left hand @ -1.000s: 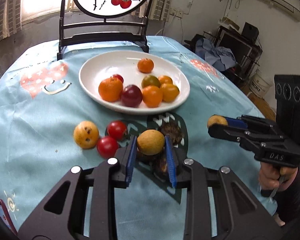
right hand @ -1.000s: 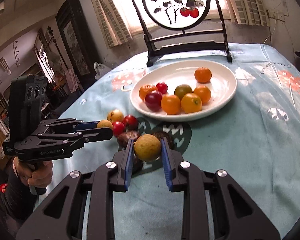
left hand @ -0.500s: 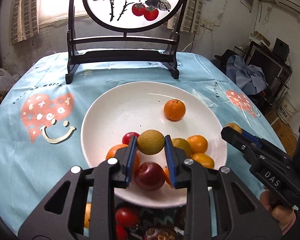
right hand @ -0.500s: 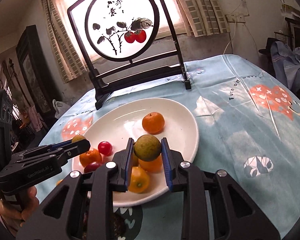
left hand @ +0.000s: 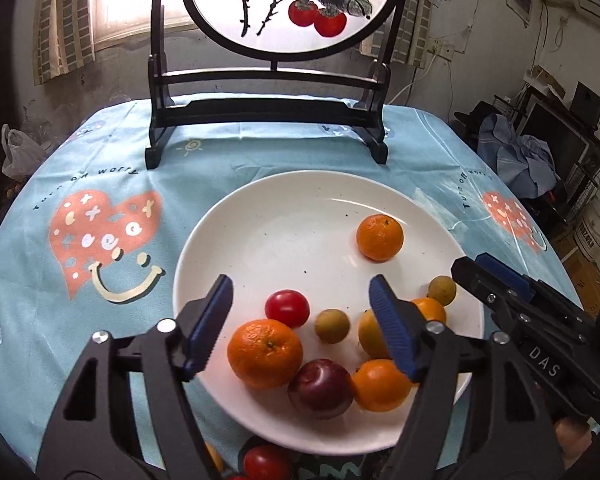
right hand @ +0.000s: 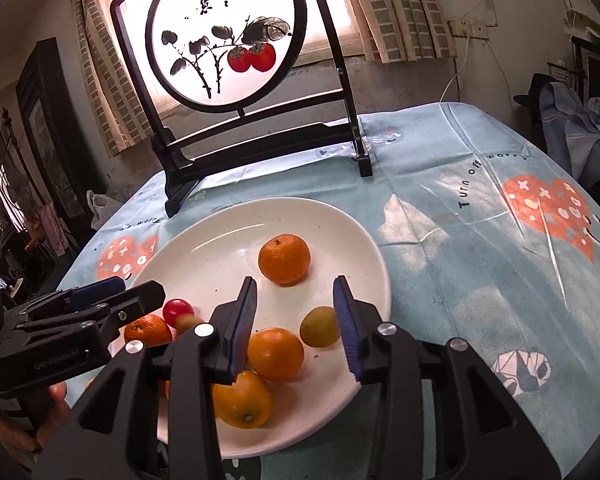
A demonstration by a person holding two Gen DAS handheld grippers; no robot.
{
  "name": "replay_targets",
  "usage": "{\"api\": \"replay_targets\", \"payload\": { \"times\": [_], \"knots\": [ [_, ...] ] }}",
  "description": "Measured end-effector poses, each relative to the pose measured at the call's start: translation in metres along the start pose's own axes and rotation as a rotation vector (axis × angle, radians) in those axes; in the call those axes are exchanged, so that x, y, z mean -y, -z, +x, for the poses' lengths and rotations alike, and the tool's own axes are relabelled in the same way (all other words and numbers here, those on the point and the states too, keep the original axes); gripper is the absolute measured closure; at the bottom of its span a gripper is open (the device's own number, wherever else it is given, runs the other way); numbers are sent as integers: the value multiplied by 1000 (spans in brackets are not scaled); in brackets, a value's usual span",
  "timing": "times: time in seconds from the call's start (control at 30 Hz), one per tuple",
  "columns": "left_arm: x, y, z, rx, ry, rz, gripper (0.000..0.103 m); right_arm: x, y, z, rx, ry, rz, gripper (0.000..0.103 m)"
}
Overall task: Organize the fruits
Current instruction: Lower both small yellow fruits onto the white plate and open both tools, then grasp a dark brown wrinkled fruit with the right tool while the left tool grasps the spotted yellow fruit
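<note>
Both pairs of jaws stand wide apart and hold nothing. The left gripper [left hand: 302, 320] hangs over the near half of the white plate [left hand: 260, 208], with a small brownish-green fruit [left hand: 332, 325] lying on the plate between and below its blue pads. The right gripper [right hand: 296, 324] is over the plate's right side; a second greenish fruit [right hand: 319, 327] sits on the plate close to its right pad.

Around them the plate carries a large mandarin [left hand: 265, 353], a cherry tomato [left hand: 287, 308], a dark plum [left hand: 321, 388] and a few oranges bunched near and right, some touching. One mandarin [left hand: 379, 237] sits alone toward the far right. At least one more tomato [left hand: 265, 462] lies on the blue tablecloth [left hand: 100, 184] just beyond the plate's near rim.

The fruits are close to round, so no long axis or heading can be read; the large mandarin's stem dimple faces up and slightly toward the near side.

The risk is rolling. The small fruits rest freely on a smooth, shallow plate, and a pad brushing them as a gripper lifts could send one toward the rim. The two grippers also sit close together and could knock each other.
</note>
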State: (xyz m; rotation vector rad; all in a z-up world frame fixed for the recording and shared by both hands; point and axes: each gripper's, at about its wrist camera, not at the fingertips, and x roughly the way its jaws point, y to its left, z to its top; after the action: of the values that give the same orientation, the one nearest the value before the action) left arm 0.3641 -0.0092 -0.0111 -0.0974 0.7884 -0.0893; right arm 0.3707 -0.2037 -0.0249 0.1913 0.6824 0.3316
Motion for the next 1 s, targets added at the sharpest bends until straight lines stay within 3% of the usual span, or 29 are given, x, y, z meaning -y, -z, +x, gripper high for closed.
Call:
{"api": "replay_targets", "payload": {
  "times": [0.07, 0.27, 0.37, 0.5, 0.57, 0.73, 1.0],
  "knots": [
    [-4, -2, -17, 27, -20, -13, 12, -5, 0, -12, 20, -6, -12, 63],
    [-25, 16, -64, 90, -100, -8, 2, -36, 17, -52, 34, -81, -89, 60],
    [-48, 40, -73, 95, -127, -59, 2, -57, 38, -66, -11, -145, -155, 59],
    [-77, 65, -74, 55, -190, -118, 2, -88, 76, -68, -136, -212, -246, 59],
    [-86, 69, -76, 51, -226, -143, 2, -101, 93, -65, -189, -205, -305, 59],
    [-97, 72, -86, 71, -231, -189, 2, -119, 117, -57, -254, -159, -421, 59],
    [-96, 72, -85, 57, -240, -181, 2, -118, 126, -49, -315, -150, -441, 54]
  ]
}}
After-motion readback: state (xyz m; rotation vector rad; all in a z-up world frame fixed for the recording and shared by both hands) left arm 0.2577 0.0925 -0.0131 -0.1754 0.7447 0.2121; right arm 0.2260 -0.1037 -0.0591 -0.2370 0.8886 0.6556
